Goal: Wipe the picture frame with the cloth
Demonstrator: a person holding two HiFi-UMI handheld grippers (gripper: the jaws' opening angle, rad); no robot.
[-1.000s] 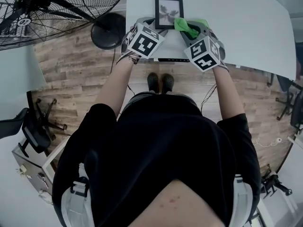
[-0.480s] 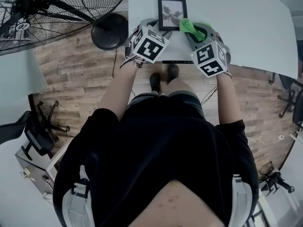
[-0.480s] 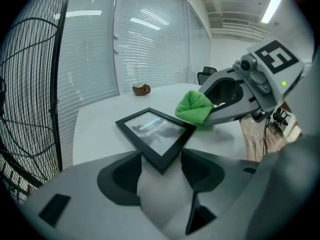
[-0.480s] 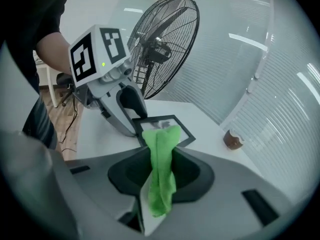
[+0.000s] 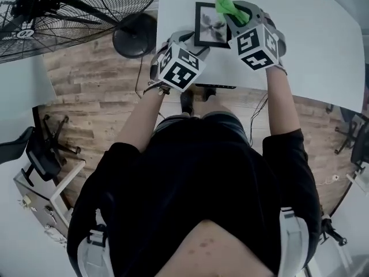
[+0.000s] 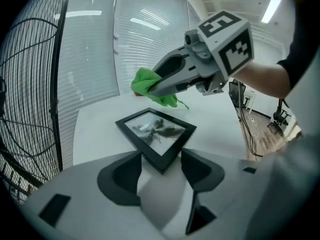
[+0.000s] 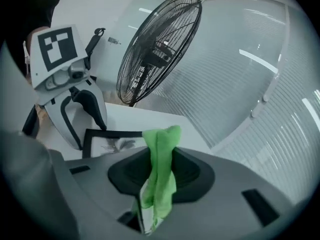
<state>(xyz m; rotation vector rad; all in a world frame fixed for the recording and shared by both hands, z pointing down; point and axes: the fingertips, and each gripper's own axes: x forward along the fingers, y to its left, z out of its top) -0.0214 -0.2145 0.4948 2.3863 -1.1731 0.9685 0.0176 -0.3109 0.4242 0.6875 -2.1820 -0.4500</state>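
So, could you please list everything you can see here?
table: one, white, in front of the person.
picture frame: one, black, lying on the table.
cloth: one, green, in the right gripper.
pedestal fan: one, black, on the floor left of the table.
office chair: one, black, far left.
floor: wood planks.
left gripper: one, grey, jaws apart, the frame's near corner between them.
right gripper: one, grey, shut on the cloth.
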